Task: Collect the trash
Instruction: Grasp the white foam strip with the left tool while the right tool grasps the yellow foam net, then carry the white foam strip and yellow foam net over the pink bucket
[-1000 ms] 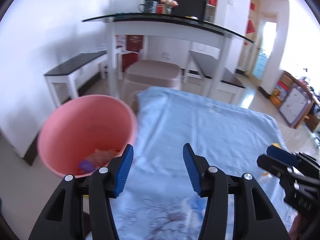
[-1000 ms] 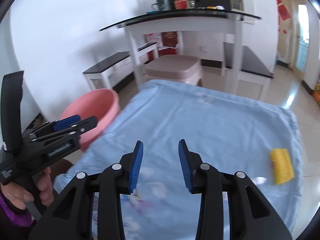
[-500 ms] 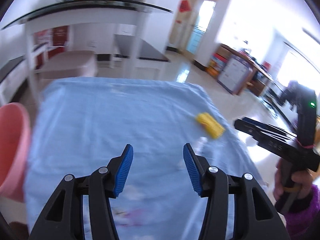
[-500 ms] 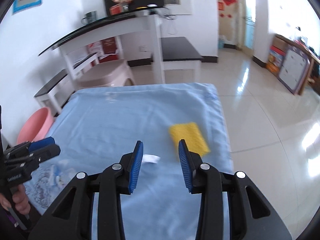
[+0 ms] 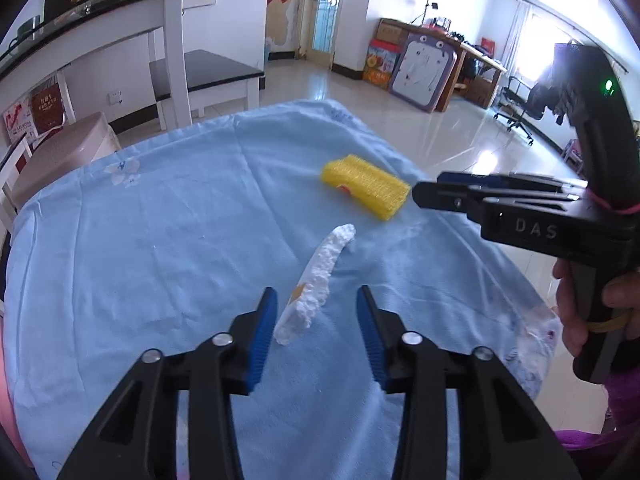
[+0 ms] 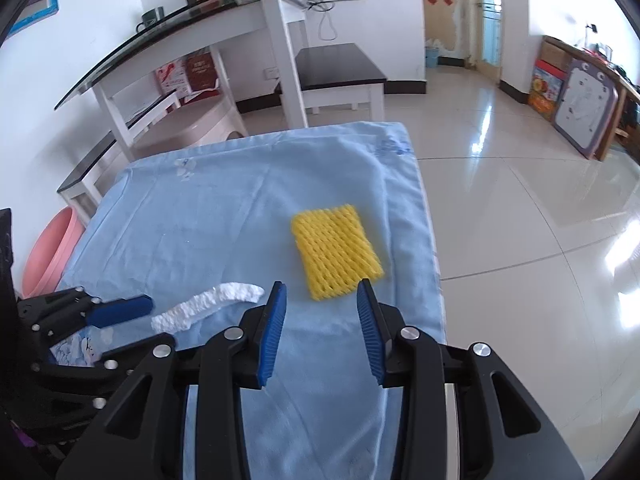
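A long white foam strip (image 5: pixel 316 280) lies on the blue cloth (image 5: pixel 160 232); it also shows in the right wrist view (image 6: pixel 208 306). My left gripper (image 5: pixel 316 334) is open, its jaws either side of the strip's near end. A yellow foam net sleeve (image 6: pixel 336 250) lies near the cloth's right edge, also seen in the left wrist view (image 5: pixel 366 186). My right gripper (image 6: pixel 322 326) is open and empty, just short of the sleeve's near edge. The pink bucket (image 6: pixel 48 252) stands off the cloth's left side.
A beige stool (image 6: pixel 192 126) and a white table with a glass top (image 6: pixel 192 20) stand beyond the cloth. Black-topped benches (image 6: pixel 340 68) flank them. Shiny tiled floor (image 6: pixel 540 200) lies to the right of the cloth's edge.
Both grippers swung right, away from the pink bucket, and moved closer to the trash. The left now straddles the white strip's near end; the right has closed in on the yellow sleeve.
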`<state>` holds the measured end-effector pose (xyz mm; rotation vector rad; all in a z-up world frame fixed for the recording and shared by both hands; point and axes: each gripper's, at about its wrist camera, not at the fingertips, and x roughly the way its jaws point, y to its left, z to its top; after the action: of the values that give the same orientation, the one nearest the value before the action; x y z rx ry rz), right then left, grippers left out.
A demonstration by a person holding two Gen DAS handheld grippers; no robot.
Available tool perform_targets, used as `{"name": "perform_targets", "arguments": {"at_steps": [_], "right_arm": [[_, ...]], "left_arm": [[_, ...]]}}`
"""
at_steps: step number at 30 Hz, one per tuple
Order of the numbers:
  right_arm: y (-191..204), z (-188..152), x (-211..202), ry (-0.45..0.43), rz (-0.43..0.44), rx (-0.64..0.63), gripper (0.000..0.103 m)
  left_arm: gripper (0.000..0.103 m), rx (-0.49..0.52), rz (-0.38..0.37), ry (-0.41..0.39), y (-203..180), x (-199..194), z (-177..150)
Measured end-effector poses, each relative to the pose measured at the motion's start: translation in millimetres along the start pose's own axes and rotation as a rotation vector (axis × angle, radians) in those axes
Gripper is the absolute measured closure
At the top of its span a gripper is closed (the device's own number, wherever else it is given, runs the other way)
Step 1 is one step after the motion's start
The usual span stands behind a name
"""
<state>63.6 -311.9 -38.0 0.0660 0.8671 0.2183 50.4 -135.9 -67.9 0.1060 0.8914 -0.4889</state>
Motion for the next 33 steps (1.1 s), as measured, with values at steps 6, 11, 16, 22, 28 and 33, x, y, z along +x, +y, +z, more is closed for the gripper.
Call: {"name": "perform_targets", "arguments": {"at_steps": [6, 11, 16, 22, 28, 33], "right_arm": [[11, 11, 20, 0.033, -0.012, -0.056, 0.066], [17, 14, 37, 0.068, -0.062, -0.101, 0.066], [8, 10, 48, 0.09, -0.074, -0.083, 0.079], [5, 10, 30, 0.036, -0.038, -0.046, 0.094], [16, 15, -4, -0.04, 0.032, -0.016, 0.094], [41, 17, -26, -0.074, 0.112, -0.025, 0.094]], "left_arm": [[0.089, -0.011, -0.002, 0.005, 5, 10, 0], [0.089, -0.037, -0.003, -0.03, 9, -1, 1], [0.089, -0.071, 0.004, -0.064, 15, -17, 1], [0.089, -0.109, 0.015, -0.095, 23, -36, -3], [0.089, -0.159, 0.03, -0.139, 33, -57, -7], [0.089, -0.198, 0.07, -0.196, 45, -82, -11]]}}
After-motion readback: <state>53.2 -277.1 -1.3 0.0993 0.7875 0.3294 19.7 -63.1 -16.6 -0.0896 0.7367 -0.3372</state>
